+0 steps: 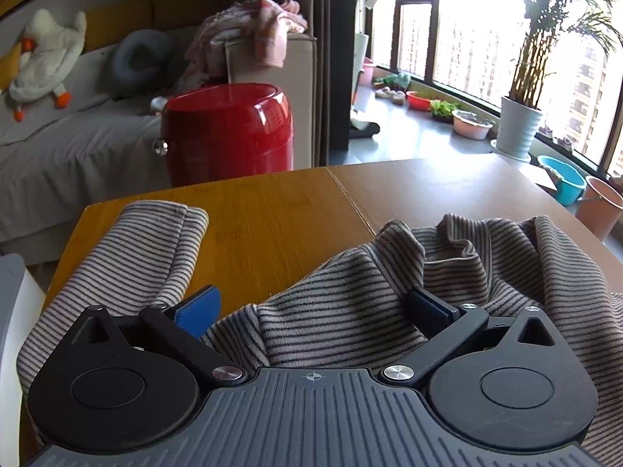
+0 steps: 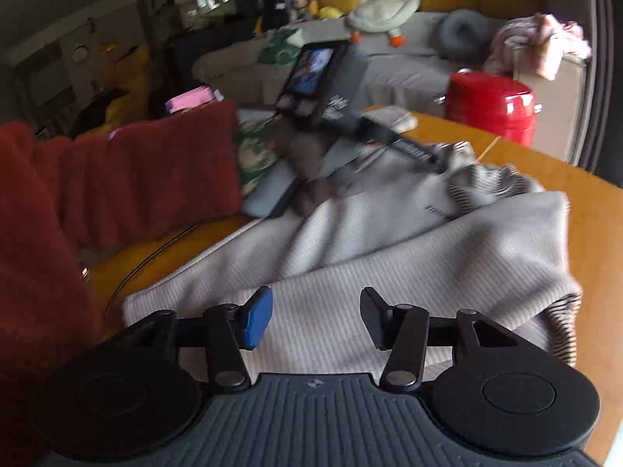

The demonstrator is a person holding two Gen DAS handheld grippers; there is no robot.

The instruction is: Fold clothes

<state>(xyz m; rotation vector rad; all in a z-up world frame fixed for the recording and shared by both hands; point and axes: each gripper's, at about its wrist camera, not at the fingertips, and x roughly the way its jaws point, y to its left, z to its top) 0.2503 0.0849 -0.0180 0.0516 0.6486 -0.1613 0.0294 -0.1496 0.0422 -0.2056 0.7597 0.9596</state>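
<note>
A brown-and-black striped garment [image 1: 350, 303] lies bunched on the wooden table [image 1: 280, 210], one sleeve [image 1: 155, 249] stretched toward the far left corner. My left gripper [image 1: 313, 311] is open, with a ridge of the cloth lying loose between the blue pad [image 1: 200, 309] and the dark pad [image 1: 428, 309]. In the right wrist view the garment [image 2: 389, 249] shows its pale inner side, striped at the collar [image 2: 483, 183]. My right gripper [image 2: 315, 319] hovers over the near hem, open, nothing pinched. The left tool's black body [image 2: 331, 101] is blurred beyond.
A person's red fleece sleeve [image 2: 136, 171] crosses the left of the table. A phone and patterned cloth [image 2: 264, 179] lie behind it. A red round bin [image 1: 227, 132] stands past the table's far edge, a grey sofa [image 1: 78, 136] behind it. Plant pots [image 1: 518, 124] line the window.
</note>
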